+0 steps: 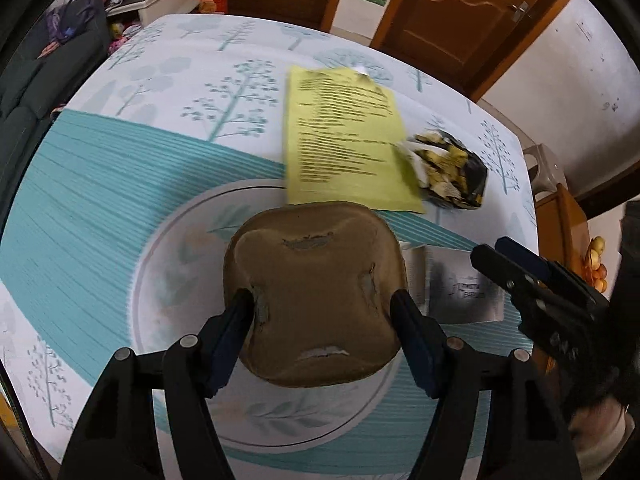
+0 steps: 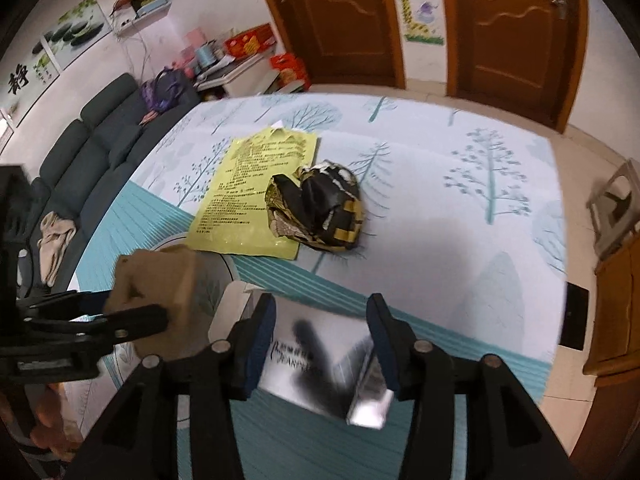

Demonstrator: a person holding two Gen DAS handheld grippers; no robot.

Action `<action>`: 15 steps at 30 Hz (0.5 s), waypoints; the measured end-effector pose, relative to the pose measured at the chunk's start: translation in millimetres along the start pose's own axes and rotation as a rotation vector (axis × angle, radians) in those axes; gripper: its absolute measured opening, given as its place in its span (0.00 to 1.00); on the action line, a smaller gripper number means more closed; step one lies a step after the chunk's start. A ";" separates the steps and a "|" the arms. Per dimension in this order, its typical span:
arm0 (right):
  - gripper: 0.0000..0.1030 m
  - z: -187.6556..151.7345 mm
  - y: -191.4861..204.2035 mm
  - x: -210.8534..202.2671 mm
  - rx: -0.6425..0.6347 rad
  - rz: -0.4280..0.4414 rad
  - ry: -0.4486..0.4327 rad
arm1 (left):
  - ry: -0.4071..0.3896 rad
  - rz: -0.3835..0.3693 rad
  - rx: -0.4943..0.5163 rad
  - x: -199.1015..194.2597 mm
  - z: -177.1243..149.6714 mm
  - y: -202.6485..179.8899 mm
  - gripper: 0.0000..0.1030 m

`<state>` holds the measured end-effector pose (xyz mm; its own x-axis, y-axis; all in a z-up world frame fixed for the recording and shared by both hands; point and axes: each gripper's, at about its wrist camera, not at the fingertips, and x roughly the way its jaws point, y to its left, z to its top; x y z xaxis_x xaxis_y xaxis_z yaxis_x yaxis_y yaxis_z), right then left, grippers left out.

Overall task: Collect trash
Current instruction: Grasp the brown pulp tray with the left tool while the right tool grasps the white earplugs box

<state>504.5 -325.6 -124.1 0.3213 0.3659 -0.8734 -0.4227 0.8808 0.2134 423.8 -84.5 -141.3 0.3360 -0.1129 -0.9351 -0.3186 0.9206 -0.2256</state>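
Observation:
My left gripper is shut on a brown pulp-paper tray, its fingers pressing both sides; the tray also shows in the right wrist view. My right gripper is shut on a silver box just above the table; the box also shows in the left wrist view. A yellow printed sheet lies flat on the table beyond the tray, also seen from the right. A crumpled black-and-gold wrapper lies beside the sheet, at its right edge.
The table wears a tree-patterned teal and white cloth. A dark sofa stands left of it. Brown doors and a cluttered white cabinet are behind. A stool and wooden furniture stand at the right.

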 end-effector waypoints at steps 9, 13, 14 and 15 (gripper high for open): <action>0.61 2.0 0.7 23.5 -0.012 0.126 0.164 | -0.008 0.001 0.000 -15.8 -3.9 29.0 0.67; 0.69 -11.3 19.5 17.0 -0.116 0.129 0.183 | -0.003 -0.017 0.001 -19.2 -6.6 32.9 0.67; 0.69 -14.4 24.8 15.9 -0.144 0.120 0.185 | -0.002 -0.019 0.003 -19.6 -7.5 33.3 0.67; 0.69 -17.7 29.8 15.5 -0.172 0.107 0.186 | 0.001 -0.022 0.005 -19.4 -8.4 33.6 0.67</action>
<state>481.9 -299.0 -139.1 0.1126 0.3786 -0.9187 -0.5891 0.7700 0.2451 399.2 -54.5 -133.1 0.3414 -0.1335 -0.9304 -0.3067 0.9198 -0.2446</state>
